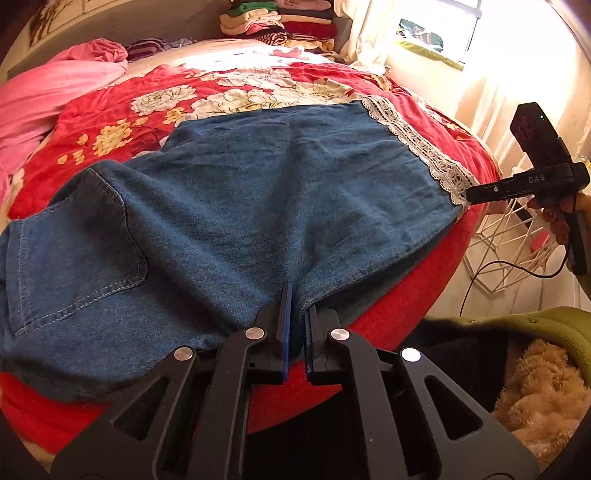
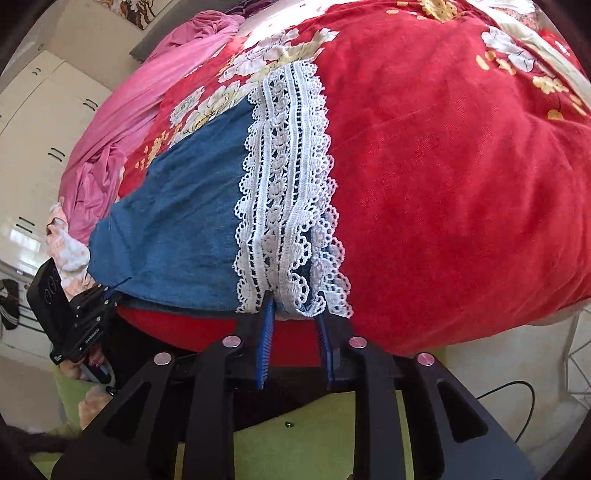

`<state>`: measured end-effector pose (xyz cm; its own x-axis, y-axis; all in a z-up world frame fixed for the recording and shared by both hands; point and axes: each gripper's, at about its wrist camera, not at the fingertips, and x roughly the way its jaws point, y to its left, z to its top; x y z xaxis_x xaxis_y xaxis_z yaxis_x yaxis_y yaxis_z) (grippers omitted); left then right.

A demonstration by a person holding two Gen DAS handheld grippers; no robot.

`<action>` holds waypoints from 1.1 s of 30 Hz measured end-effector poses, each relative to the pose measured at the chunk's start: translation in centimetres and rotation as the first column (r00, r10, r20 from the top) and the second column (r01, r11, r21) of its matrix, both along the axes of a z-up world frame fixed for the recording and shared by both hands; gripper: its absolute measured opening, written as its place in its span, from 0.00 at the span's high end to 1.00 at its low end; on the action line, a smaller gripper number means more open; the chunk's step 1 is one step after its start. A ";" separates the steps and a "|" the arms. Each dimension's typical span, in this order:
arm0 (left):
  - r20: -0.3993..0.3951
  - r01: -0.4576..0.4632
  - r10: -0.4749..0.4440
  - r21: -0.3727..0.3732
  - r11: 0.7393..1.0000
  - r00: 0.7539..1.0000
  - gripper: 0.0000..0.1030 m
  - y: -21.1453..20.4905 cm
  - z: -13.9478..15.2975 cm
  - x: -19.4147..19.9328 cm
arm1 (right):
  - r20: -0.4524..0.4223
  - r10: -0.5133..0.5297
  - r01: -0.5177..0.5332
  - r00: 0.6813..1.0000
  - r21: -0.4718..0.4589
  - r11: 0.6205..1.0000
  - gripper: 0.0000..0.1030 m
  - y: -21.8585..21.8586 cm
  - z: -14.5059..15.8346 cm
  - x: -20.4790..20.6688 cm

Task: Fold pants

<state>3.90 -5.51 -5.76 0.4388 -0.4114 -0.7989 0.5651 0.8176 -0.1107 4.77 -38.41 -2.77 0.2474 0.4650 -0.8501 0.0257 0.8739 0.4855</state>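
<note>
Pants lie flat on your red floral blanket; your left gripper pinches the near denim edge, your right gripper is parted around the lace hem.

White letters "DAS" stand on the black body of the right gripper. Small white print on the left gripper is too blurred to read.

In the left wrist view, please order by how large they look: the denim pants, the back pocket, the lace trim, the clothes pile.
1. denim pants
2. back pocket
3. lace trim
4. clothes pile; it lies far from the camera, so its true size is unsure.
</note>
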 end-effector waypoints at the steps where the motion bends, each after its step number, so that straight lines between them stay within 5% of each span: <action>1: 0.001 0.000 0.000 -0.003 1.000 1.000 0.99 0.1 0.1 0.0 | 0.012 0.010 -0.009 1.000 -0.033 0.999 0.51 -0.3 0.5 -0.1; 9: 0.005 0.004 -0.004 -0.017 1.000 1.000 0.97 0.1 0.4 -0.6 | 0.210 0.142 -0.133 0.967 -0.056 0.990 0.51 3.1 4.3 0.7; 15: -0.006 0.000 -0.001 -0.042 0.999 1.000 0.88 0.8 0.6 -1.7 | 0.131 0.291 -0.264 0.948 -0.192 0.945 0.50 8.4 -0.4 2.1; 19: 0.022 -0.030 0.032 -0.086 0.996 0.999 0.70 2.5 2.2 -3.1 | 0.201 0.331 -0.288 0.922 -0.216 0.933 0.49 8.9 0.7 1.2; 23: 0.071 -0.129 0.138 -0.115 0.985 0.988 0.64 5.6 4.1 -4.0 | 0.259 0.374 -0.329 0.891 -0.201 0.923 0.49 9.8 1.9 0.5; 26: 0.071 -0.267 0.278 -0.135 0.954 0.958 0.56 8.9 4.9 -3.7 | 0.285 0.429 -0.381 0.857 -0.209 0.901 0.49 11.6 2.2 0.1; 29: 0.029 -0.417 0.428 -0.175 0.892 0.903 0.47 12.4 5.0 -3.1 | 0.330 0.498 -0.442 0.802 -0.233 0.866 0.49 13.7 2.8 -0.5; 33: -0.051 -0.510 0.514 -0.245 0.825 0.856 0.41 15.1 4.5 -2.5 | 0.351 0.577 -0.531 0.738 -0.226 0.817 0.49 16.1 2.9 -1.2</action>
<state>1.43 9.59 -1.29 0.6525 -0.3023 -0.6949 0.0766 0.9386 -0.3364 3.62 -22.34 0.15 0.2898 0.5390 -0.7909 -0.6472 0.7191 0.2530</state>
